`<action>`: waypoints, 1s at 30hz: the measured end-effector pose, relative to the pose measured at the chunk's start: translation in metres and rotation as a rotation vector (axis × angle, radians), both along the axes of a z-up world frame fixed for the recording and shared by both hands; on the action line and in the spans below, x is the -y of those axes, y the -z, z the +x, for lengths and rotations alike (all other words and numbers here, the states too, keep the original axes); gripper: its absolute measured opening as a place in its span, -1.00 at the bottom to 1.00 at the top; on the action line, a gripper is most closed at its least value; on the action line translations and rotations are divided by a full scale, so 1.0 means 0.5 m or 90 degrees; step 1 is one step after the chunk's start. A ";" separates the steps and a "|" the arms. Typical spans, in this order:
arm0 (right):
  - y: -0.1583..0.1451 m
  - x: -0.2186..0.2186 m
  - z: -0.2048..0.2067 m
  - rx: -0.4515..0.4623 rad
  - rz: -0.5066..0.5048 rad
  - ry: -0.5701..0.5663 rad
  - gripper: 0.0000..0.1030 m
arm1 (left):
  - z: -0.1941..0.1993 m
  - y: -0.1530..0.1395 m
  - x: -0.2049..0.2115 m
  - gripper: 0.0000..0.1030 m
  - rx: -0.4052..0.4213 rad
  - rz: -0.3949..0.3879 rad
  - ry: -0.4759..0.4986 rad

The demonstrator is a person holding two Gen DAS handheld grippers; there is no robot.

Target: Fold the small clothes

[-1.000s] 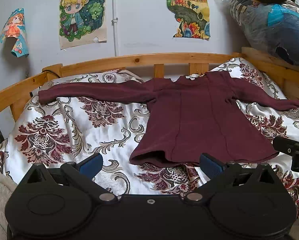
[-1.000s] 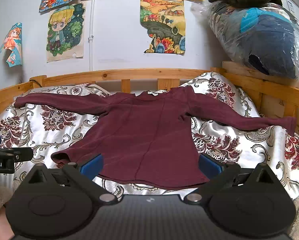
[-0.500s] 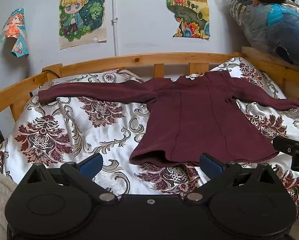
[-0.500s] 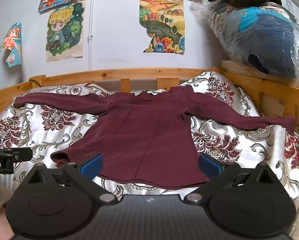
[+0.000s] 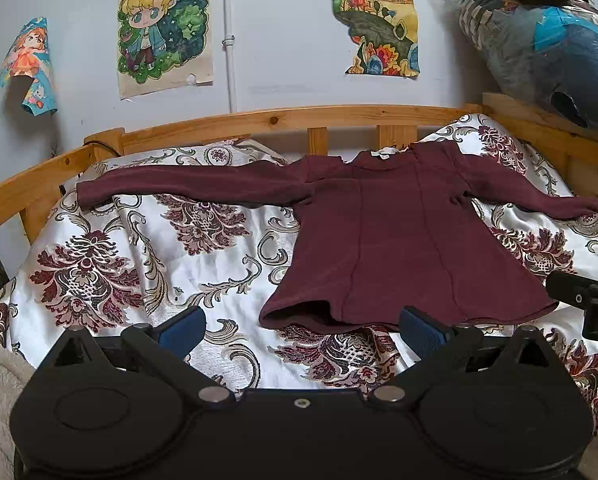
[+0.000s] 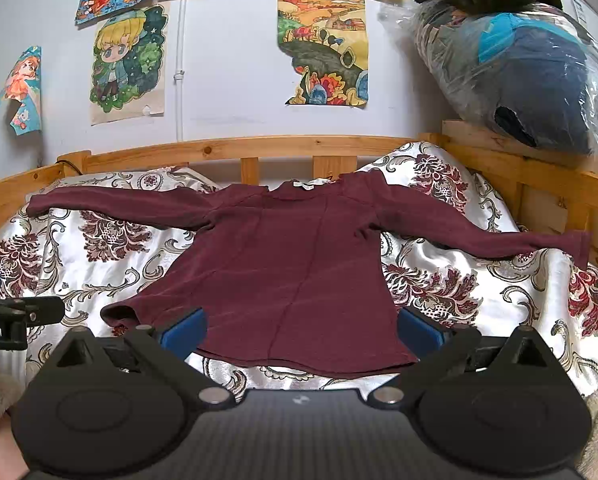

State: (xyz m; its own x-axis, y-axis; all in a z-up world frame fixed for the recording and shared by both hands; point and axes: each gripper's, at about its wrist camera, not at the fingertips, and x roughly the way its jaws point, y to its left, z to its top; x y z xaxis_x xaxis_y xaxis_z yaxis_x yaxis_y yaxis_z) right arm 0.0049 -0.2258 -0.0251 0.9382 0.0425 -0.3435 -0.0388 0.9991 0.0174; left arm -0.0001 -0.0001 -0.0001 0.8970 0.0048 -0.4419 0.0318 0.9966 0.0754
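Left tool (image 5: 301,326): blue pads spread wide, nothing between them; it hovers low over the bedspread just short of the hem's left corner, probably poised for a first grasp.
Left sleeve (image 5: 187,186): stretched straight out toward the left rail, cuff lying flat; laid out this way it looks ready to be folded in over the body.
Maroon long-sleeved top (image 6: 291,272): lies spread flat at the middle of the bed, collar toward the headboard, hem toward the tools. Two seams run down the body, the fabric looks soft and matte, and the hem's left corner curls up slightly.
Floral bedspread (image 6: 451,288): shiny white with dark red motifs, rumpled under the garment; likely slippery.
Right sleeve (image 6: 483,236): runs out to the right, cuff ending near the wooden side rail (image 6: 539,184).
Right tool (image 6: 301,328): pads apart and empty, straddling the hem's middle from just above.
Progress: no fold made yet, by my reading.
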 end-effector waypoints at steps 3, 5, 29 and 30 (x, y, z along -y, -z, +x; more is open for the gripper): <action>0.000 0.000 0.000 0.000 0.000 0.000 1.00 | 0.000 0.000 0.000 0.99 0.000 0.000 0.000; 0.001 0.000 0.001 0.000 0.000 0.000 1.00 | 0.000 0.000 0.000 0.99 0.000 0.000 0.000; -0.002 -0.001 0.000 -0.003 0.003 0.002 1.00 | 0.002 0.000 -0.005 0.99 -0.006 -0.003 -0.002; 0.002 0.002 0.001 -0.006 0.005 0.003 1.00 | 0.002 0.000 -0.005 0.99 -0.006 -0.004 -0.001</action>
State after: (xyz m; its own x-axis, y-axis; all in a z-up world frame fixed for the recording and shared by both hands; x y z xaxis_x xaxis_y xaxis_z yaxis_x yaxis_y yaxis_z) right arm 0.0055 -0.2268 -0.0263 0.9354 0.0399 -0.3514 -0.0332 0.9991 0.0253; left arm 0.0008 0.0024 -0.0003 0.8928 0.0041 -0.4505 0.0305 0.9971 0.0695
